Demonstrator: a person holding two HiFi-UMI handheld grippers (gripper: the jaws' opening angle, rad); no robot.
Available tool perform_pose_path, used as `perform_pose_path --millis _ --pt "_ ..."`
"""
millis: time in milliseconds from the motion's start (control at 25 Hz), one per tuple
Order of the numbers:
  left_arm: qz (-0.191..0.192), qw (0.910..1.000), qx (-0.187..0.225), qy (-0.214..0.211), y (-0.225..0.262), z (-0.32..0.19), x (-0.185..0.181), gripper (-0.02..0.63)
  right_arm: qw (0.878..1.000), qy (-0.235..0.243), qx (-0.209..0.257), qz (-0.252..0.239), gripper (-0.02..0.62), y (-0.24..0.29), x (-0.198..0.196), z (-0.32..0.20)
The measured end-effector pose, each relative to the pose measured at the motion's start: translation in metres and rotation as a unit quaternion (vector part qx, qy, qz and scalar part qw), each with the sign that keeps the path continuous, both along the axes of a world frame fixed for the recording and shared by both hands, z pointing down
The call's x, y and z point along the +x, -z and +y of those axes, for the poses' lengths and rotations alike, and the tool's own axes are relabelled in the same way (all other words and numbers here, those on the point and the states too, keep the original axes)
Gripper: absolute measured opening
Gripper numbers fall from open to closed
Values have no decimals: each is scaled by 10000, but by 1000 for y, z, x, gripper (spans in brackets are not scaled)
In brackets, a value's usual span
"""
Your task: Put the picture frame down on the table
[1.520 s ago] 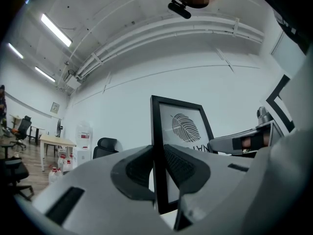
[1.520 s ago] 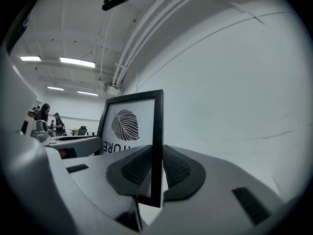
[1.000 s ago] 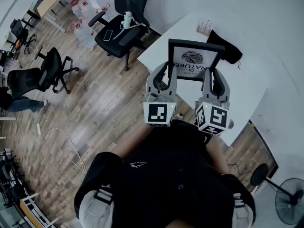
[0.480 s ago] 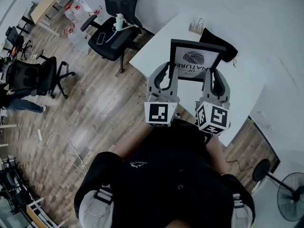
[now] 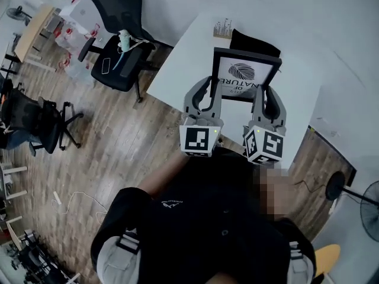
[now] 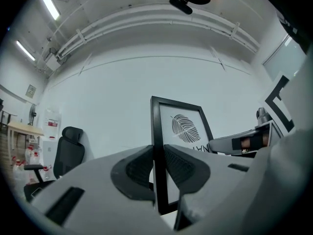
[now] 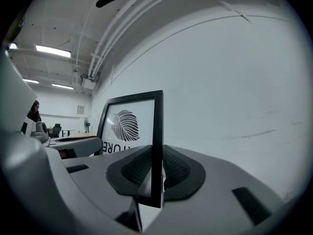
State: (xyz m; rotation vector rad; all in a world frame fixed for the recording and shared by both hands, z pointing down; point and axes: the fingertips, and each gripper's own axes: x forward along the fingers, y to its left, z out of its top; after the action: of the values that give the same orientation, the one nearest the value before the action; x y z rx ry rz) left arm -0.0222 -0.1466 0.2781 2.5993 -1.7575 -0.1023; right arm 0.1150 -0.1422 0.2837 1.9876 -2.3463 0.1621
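- We hold the picture frame (image 5: 246, 74) upright over the white desk (image 5: 183, 58), above the desk's near half, with its leaf print facing us.
- The left tongs (image 5: 211, 83) pinch the frame's left side bar and the right tongs (image 5: 266, 89) pinch its right side bar. Both gripper views show the pads pressed onto the black moulding.
- We judge the frame to be in place above the desk, ready to go down.
- What is left is to lower it until it rests on the desk, then spread both tongs. We cannot tell whether its lower edge touches the desk.
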Motion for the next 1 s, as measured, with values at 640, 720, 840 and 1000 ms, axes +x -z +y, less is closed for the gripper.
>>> perform_pose_path --millis 640,720,840,1000 --pt "34 9887 -212 -1484 -6 -72 24 74 9889 -1464 -249 28 67 -5 17 -31" --pt "35 9864 -226 -1629 -7 -75 28 74 9865 -1614 -279 17 67 -6 19 -31" --pt "27 9830 -294 -1814 -11 -79 33 74 9830 -1802 -348 12 67 -10 23 -32" --pt "-12 9789 -412 -2004 -21 -84 39 74 9790 -1977 -485 -47 67 -21 27 -32"
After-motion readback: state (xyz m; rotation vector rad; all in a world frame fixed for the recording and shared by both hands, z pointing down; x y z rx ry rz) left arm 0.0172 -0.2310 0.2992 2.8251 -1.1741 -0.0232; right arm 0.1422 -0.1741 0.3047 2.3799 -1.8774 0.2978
